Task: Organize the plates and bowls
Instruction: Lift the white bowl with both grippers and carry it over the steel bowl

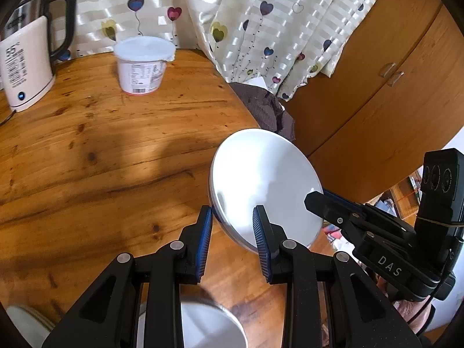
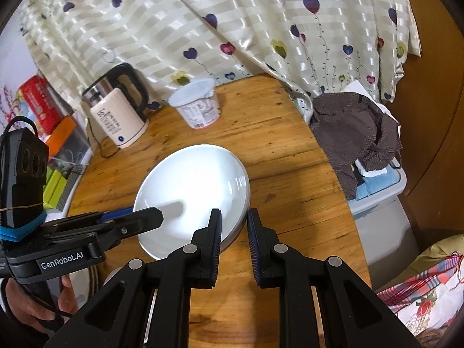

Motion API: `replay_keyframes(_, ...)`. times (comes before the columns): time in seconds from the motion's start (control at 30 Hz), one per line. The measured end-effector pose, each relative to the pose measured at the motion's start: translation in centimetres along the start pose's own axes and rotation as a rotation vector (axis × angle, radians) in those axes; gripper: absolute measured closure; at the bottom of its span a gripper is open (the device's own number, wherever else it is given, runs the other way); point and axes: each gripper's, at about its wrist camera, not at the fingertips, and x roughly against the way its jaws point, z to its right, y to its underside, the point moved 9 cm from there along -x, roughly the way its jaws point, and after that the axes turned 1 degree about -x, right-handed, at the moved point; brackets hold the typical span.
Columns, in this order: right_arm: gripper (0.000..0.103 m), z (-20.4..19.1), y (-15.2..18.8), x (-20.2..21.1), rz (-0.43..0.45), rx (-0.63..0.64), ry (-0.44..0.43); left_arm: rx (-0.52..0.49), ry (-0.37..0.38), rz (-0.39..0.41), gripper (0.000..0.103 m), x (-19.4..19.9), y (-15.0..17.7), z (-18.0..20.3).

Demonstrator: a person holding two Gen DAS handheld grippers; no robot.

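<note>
A white plate [image 1: 261, 179] is held tilted above the round wooden table [image 1: 101, 150]. My left gripper [image 1: 232, 217] straddles its near rim, one finger above and one below, with a gap still showing. My right gripper [image 2: 233, 220] straddles the opposite rim of the same plate [image 2: 197, 191], jaws also apart around the edge. Each gripper shows in the other's view: the right one at the plate's right edge [image 1: 316, 200], the left one at its left edge [image 2: 156, 217]. More white dishes lie low under my left gripper [image 1: 208, 324], partly hidden.
A white electric kettle [image 1: 26, 66] and a white lidded tub [image 1: 142, 63] stand at the table's back. A heart-print curtain [image 1: 261, 14] hangs behind. A brown shirt on a plastic bin [image 2: 353, 133] sits beside the table. A wooden cabinet [image 1: 377, 87] is on the right.
</note>
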Motion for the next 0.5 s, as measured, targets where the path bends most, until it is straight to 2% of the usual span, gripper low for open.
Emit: replay_keyframes(0.5,0.085,-4.5,1.9,2.5,0.012,0.052,-0.058,0.053,-0.022,0.038,0.073,4.8,3.4,-1.3)
